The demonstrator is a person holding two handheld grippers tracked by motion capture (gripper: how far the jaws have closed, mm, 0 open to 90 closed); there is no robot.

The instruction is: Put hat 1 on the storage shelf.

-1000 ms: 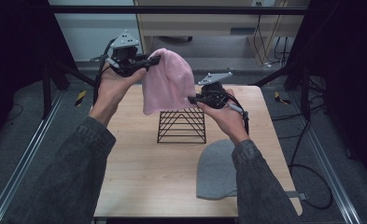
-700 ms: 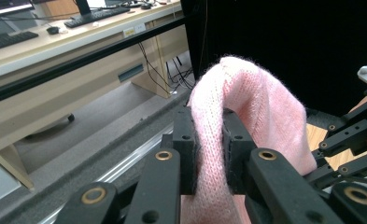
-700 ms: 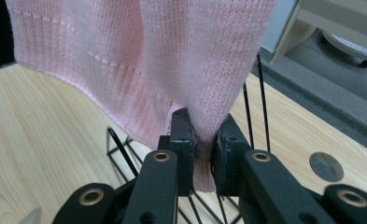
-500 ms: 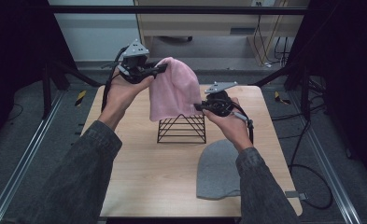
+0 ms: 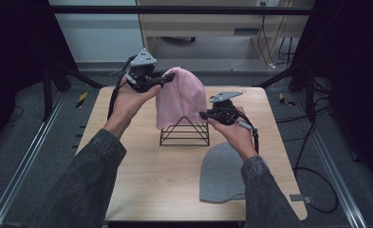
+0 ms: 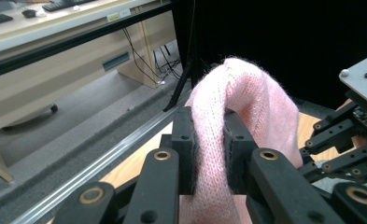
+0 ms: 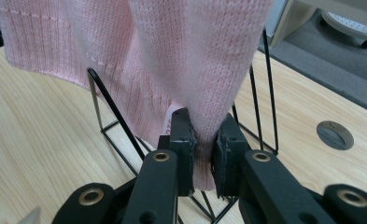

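High view. We record a pink knitted wool beanie (image 5: pixel 180 102) held above a black wire triangular rack (image 5: pixel 184 133), which stands on the light wooden table (image 5: pixel 141 175). The left gripper (image 5: pixel 167 78) pinches the beanie's upper part; the right gripper (image 5: pixel 204 114) pinches its lower edge near the rack's peak. A grey knitted beanie (image 5: pixel 220 172) lies flat on the table near the front right edge, apart from the rack.

Left gripper view. We note the jaws pressed together on a fold of the pink knitted wool beanie (image 6: pixel 237 112), whose fuzzy fabric arches over them. The right gripper's linkage (image 6: pixel 344 144) shows at the right edge.

Right gripper view. We list the jaws clamped on the hem of the pink knitted wool beanie (image 7: pixel 139 51), which hangs over the rack's wires (image 7: pixel 111 112). The knit is fine, with a ribbed band along the lower edge. A small white label (image 7: pixel 170 117) with reddish print sits at the hem beside one jaw; we cannot read its writing.
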